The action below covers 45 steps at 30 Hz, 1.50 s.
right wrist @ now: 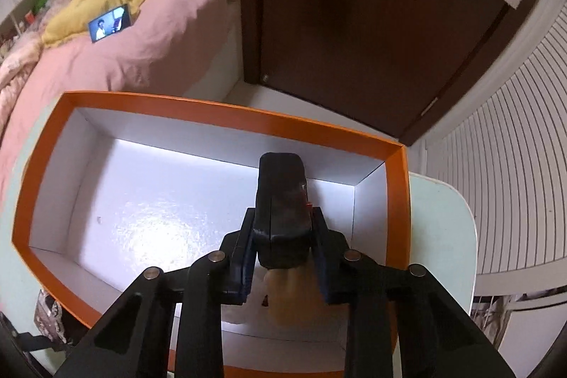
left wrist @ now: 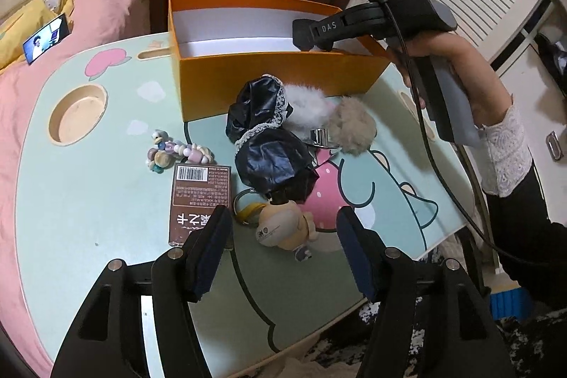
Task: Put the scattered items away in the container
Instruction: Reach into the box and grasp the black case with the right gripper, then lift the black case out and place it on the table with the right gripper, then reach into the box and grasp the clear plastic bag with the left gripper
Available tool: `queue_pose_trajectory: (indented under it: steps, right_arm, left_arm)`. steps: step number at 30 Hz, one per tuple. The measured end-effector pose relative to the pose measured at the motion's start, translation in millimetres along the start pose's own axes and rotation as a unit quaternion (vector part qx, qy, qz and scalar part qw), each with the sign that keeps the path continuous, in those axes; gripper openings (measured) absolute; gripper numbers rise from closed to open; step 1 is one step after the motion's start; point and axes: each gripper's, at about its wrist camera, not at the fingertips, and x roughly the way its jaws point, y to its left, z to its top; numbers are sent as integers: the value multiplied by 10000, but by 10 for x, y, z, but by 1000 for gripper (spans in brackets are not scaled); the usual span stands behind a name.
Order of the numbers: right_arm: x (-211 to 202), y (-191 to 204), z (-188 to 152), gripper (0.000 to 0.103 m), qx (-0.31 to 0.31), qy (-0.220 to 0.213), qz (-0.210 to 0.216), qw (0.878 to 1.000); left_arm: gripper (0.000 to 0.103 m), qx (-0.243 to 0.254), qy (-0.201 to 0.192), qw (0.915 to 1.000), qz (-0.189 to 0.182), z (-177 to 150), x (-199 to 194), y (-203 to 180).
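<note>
An orange box (left wrist: 276, 77) with a white inside stands at the far side of the pastel table (left wrist: 88, 201). My right gripper (right wrist: 283, 222) hangs over the box's right part (right wrist: 219, 116), shut on a black-capped item with a yellowish base (right wrist: 281, 201). In the left wrist view the right gripper (left wrist: 310, 36), held by a hand, reaches over the box rim. My left gripper (left wrist: 283, 225) stands open above a small plush doll keychain (left wrist: 287, 229). Around it lie a brown carton (left wrist: 200, 197), a bead bracelet (left wrist: 177, 153), a black lace-trimmed bow (left wrist: 265, 137), and white (left wrist: 308, 105) and beige (left wrist: 354, 126) pompoms.
The table has a round cup recess (left wrist: 78, 114) at its left and its edge (left wrist: 443, 236) close on the right. A bed with a pink quilt (left wrist: 102, 9) and a phone (left wrist: 46, 39) lies behind. A dark door (right wrist: 372, 23) stands past the box.
</note>
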Motion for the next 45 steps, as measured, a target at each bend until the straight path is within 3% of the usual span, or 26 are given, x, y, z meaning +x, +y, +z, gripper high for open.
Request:
queue_pose_trajectory:
  steps: [8, 13, 17, 20, 24, 28, 34, 38, 39, 42, 45]
  right_arm:
    - [-241, 20, -53, 26, -26, -276, -18, 9996]
    - [-634, 60, -103, 26, -104, -767, 81, 9970]
    - [-1143, 117, -340, 26, -234, -1245, 490, 9907]
    - [-1369, 152, -585, 27, -260, -1371, 953, 9856]
    - [-1332, 212, -1120, 27, -73, -1239, 1716, 9773]
    - [-1090, 404, -1576, 27, -42, -771, 2040, 9759]
    - [-838, 506, -1790, 27, 241, -590, 2297, 9712]
    - [-788, 466, -1781, 28, 397, -778, 2271, 9700]
    - [-796, 456, -1779, 33, 417, -820, 2255, 9699]
    - [-890, 384, -1777, 42, 551, -1049, 2224, 9677]
    - [-958, 302, -1788, 43, 677, -1156, 2289, 9642]
  left_arm:
    - [63, -96, -40, 9999, -45, -4, -35, 33]
    - [63, -160, -92, 9998, -28, 0, -62, 56]
    - [63, -450, -347, 9983, -98, 31, -166, 161]
    - [63, -543, -429, 9975, -143, 66, -234, 227]
    - [63, -831, -662, 9943, -97, 107, -310, 341]
    - [63, -1279, -828, 9883, 7, 152, -317, 487]
    - [63, -1170, -996, 9881, -92, 371, -333, 390]
    - [63, -759, -814, 9935, -231, 747, -237, 163]
    - [63, -699, -710, 9949, -176, 851, -184, 101]
    - [63, -476, -219, 9985, -129, 1259, 54, -94]
    - [63, -353, 332, 9988, -34, 1647, 438, -221]
